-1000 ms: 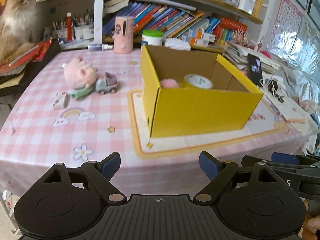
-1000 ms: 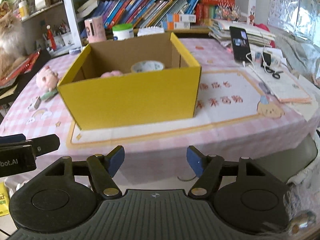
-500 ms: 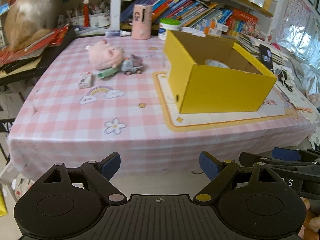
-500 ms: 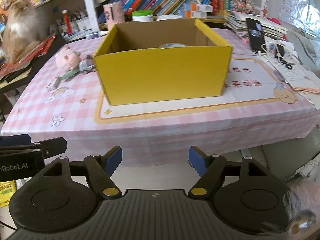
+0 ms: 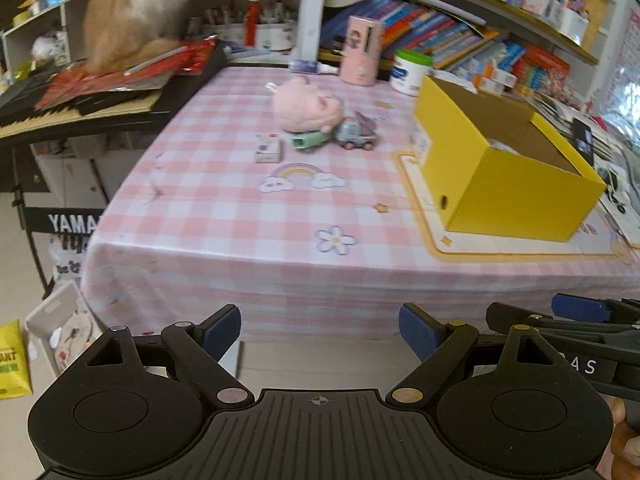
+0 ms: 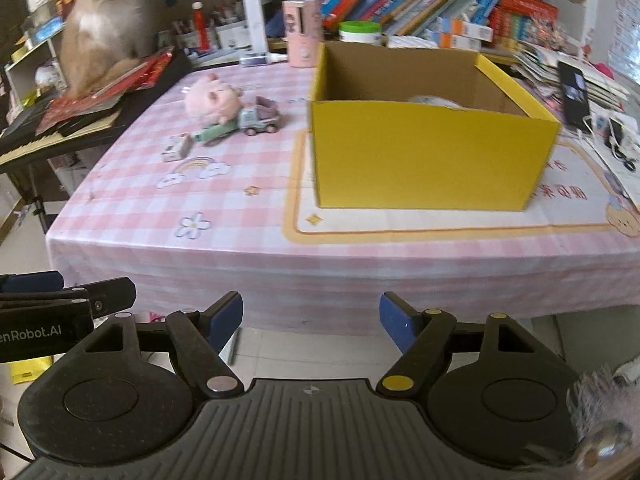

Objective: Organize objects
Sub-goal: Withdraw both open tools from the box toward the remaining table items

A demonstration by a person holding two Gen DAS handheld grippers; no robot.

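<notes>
both grippers hang off the near edge of the table [image 5: 224,236], empty. left gripper [image 5: 320,334] has its jaws wide apart; right gripper [image 6: 311,322] is apart too with nothing between the pads, the two held side by side.

risk, as i judge it: the plush [image 5: 306,109], truck [image 5: 356,133] and green tube [image 5: 310,140] lie touching in one heap, so a reach for one may drag or knock the others, and the soft plush could slip from a shallow pinch. the small carton [image 5: 267,147] lies flat and low, hard to pinch.

all these sit well ahead of me, far side of the cloth, left of the yellow box [image 6: 424,160], which stands ahead of my right gripper.
</notes>
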